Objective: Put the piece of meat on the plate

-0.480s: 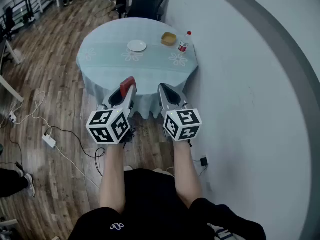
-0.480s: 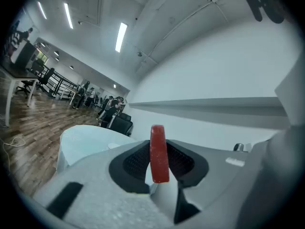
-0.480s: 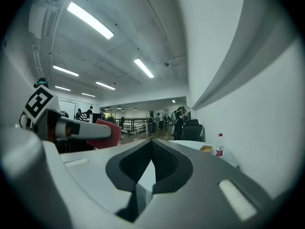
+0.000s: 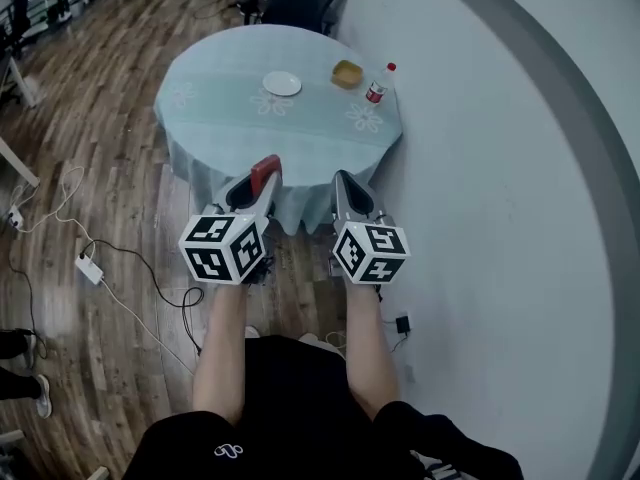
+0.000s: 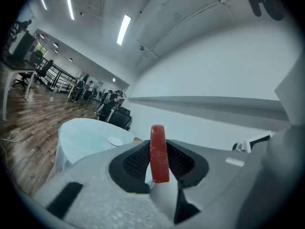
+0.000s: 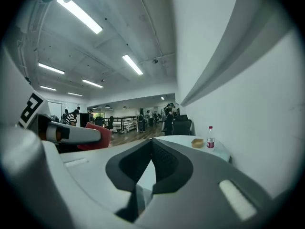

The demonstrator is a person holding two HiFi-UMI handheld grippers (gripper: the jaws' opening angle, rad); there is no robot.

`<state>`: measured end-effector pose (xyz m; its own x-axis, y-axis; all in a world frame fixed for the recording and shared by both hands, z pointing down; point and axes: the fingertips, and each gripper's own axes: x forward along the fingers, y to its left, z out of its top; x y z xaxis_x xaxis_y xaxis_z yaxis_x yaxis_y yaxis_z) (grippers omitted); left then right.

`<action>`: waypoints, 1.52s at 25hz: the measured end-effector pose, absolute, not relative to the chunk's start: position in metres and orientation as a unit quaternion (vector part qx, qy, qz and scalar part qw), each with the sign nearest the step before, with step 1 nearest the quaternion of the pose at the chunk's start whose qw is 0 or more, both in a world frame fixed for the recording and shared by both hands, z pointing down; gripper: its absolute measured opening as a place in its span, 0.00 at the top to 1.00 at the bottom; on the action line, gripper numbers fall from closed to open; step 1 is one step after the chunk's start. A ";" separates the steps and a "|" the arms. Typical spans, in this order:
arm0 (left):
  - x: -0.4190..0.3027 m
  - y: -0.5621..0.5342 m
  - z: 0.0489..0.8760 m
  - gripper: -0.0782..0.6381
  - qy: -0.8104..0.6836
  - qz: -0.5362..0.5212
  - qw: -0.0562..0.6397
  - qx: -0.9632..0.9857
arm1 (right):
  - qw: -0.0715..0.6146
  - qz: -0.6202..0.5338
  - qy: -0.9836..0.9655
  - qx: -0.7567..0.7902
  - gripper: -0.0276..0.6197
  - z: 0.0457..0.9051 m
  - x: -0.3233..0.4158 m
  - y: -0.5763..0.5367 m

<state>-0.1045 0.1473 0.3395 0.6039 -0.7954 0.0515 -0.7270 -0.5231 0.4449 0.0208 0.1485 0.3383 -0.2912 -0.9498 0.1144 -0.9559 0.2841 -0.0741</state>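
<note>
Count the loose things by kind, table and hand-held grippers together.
Plate: 1
Bowl: 1
Bottle: 1
Piece of meat, clamped in the left hand-held gripper: 1
Total: 4
</note>
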 end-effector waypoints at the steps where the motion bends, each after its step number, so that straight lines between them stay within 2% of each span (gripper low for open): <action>1: -0.106 0.146 0.339 0.76 -0.436 -0.079 0.216 0.870 | 0.033 0.056 -0.801 0.596 0.94 0.338 0.017 0.147; 4: -0.108 0.140 0.341 0.76 -0.431 -0.082 0.219 0.872 | 0.071 0.028 -0.798 0.597 0.94 0.343 0.006 0.145; 9: -0.108 0.129 0.342 0.76 -0.421 -0.089 0.226 0.874 | 0.091 0.033 -0.777 0.622 0.94 0.347 0.023 0.139; 20: -0.118 0.095 0.328 0.76 -0.416 -0.107 0.224 0.875 | 0.075 0.032 -0.777 0.624 0.94 0.325 0.026 0.099; 29: -0.146 0.006 0.360 0.76 -0.473 -0.100 0.235 0.843 | 0.073 0.061 -0.812 0.576 0.94 0.362 0.005 -0.003; 38: -0.088 -0.138 0.423 0.76 -0.498 -0.070 0.300 0.811 | 0.100 0.111 -0.832 0.534 0.94 0.416 0.053 -0.155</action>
<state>-0.0880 -0.1378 0.4232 0.4947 -0.8492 0.1845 -0.7652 -0.3251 0.5557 0.0527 -0.1545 0.4161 -0.4090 -0.8670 0.2847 -0.9113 0.4043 -0.0782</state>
